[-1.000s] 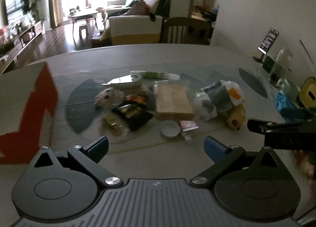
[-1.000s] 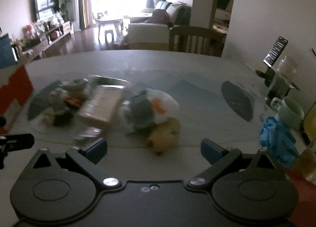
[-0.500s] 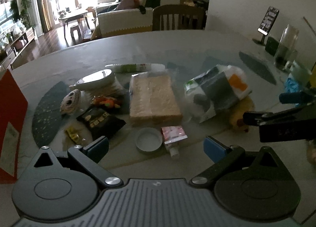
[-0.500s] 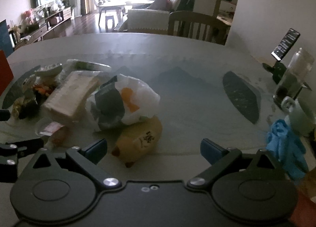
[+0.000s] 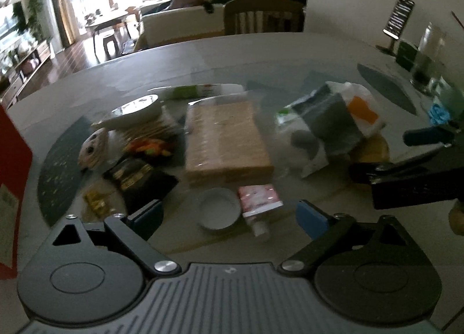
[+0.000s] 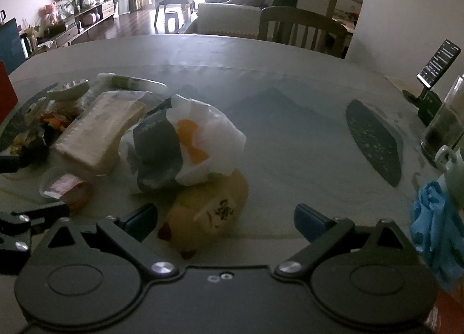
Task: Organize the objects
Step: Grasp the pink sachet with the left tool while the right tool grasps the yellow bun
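Approach step, nothing gripped. Counter (image 5: 261,52) clutter dead ahead: wrapped biscuit block (image 5: 226,142) beyond my left claw (image 5: 229,216), yellow pouch (image 6: 208,212) between my right claw (image 6: 226,219) tips, white cap (image 5: 219,212) nearest left. Both claws spread wide, empty. Next: close on one item.

Left gripper (image 5: 229,215): jaws spread wide, nothing between them, lower centre of its own view. Right gripper (image 6: 226,218): jaws equally wide apart, empty; it also appears at the right edge of the left view.
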A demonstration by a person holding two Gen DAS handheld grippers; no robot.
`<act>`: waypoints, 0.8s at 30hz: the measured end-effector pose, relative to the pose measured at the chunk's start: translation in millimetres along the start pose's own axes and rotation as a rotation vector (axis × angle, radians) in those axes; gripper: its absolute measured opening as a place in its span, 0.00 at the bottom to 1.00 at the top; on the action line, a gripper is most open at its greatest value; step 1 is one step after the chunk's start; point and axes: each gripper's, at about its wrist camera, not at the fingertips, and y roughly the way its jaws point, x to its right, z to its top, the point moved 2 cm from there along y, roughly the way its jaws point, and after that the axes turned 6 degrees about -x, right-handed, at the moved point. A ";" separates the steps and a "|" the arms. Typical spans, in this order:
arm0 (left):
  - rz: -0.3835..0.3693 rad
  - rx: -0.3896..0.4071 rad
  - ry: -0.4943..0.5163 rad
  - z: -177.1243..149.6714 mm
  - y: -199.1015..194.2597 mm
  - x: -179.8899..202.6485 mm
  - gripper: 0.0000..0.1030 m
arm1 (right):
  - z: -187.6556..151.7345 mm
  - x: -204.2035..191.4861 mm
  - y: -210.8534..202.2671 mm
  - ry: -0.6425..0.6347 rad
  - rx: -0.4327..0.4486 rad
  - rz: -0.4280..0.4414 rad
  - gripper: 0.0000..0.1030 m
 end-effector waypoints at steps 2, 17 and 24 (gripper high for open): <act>-0.005 -0.002 0.016 1.6 2.9 5.3 0.89 | 0.8 0.7 1.5 -0.002 0.000 0.005 0.96; -0.021 -0.015 0.019 11.3 13.4 15.7 0.53 | 7.3 -4.5 9.0 -0.007 0.008 0.045 0.95; -0.022 -0.016 0.024 10.2 10.7 19.4 0.38 | 6.9 -2.8 4.6 0.007 0.023 0.066 0.95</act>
